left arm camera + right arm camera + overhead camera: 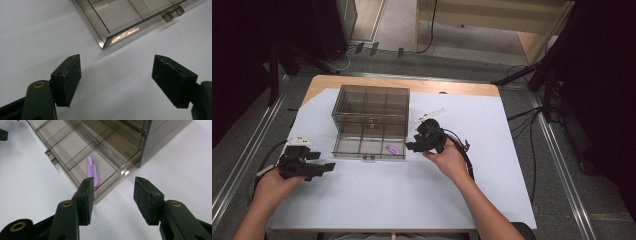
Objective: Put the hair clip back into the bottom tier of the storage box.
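A smoky clear organizer box (371,121) stands open on the white sheet (412,200), its divided tray laid out toward the person. A purple clip (92,170) lies in the tray's corner compartment nearest the right gripper (113,195), whose jaws are spread and empty just beside that corner. The left gripper (116,80), jaws wide apart and empty, sits near the box's opposite front corner.

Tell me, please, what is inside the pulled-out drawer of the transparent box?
The drawer is split into compartments. One small purple object lies in the compartment at the front corner nearest the right gripper. The other visible compartments look empty. The part under the box is hard to see.
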### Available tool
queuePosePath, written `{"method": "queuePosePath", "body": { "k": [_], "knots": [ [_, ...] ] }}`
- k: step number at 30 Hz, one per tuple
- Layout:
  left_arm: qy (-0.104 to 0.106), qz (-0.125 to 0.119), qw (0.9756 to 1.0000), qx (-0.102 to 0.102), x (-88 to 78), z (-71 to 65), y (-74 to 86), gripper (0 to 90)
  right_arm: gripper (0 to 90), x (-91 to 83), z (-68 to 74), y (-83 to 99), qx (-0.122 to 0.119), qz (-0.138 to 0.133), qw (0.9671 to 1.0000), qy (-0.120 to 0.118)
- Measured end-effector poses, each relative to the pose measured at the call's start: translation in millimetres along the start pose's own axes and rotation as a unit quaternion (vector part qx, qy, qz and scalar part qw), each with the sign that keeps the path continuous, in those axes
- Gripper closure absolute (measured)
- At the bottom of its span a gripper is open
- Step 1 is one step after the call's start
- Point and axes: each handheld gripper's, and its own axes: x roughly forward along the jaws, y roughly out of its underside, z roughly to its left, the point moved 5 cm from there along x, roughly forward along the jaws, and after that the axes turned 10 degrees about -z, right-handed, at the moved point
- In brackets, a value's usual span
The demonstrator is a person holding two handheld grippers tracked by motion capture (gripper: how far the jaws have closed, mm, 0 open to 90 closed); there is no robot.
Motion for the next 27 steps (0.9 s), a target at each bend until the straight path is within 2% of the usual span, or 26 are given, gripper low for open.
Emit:
{"method": "queuePosePath", "body": {
  "k": [14,27],
  "knots": [
    [0.003,0.001,1.0,0.002,2.7,0.6,-2.6,24.4,49.8,-16.5,-19.6,6.9,0.016,-0.012,0.9997,0.013],
    [0.004,0.001,1.0,0.004,3.3,0.8,-4.3,24.3,47.4,-27.4,-35.5,11.0,0.016,-0.026,0.999,0.032]
  ]
}}
